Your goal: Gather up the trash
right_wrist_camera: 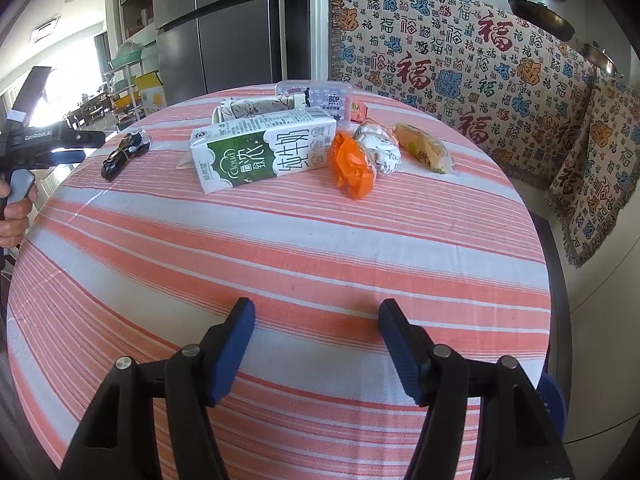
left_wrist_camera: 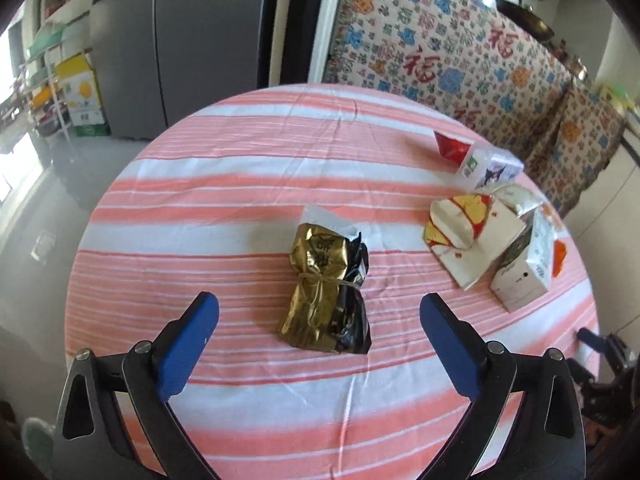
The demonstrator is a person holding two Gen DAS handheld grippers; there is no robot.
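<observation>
Blue pads of the left gripper are spread wide, nothing held. Gold-and-black wrapper lies on the striped tablecloth between them, long axis along the fingers. Right gripper, part-open and empty, is kept farther off.

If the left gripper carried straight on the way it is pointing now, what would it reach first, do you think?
Most likely the gold and black wrapper bundle, which lies on the striped tablecloth directly ahead of the open left gripper, centred between its fingers. Nothing else shows in that line, though depth is uncertain.
</observation>
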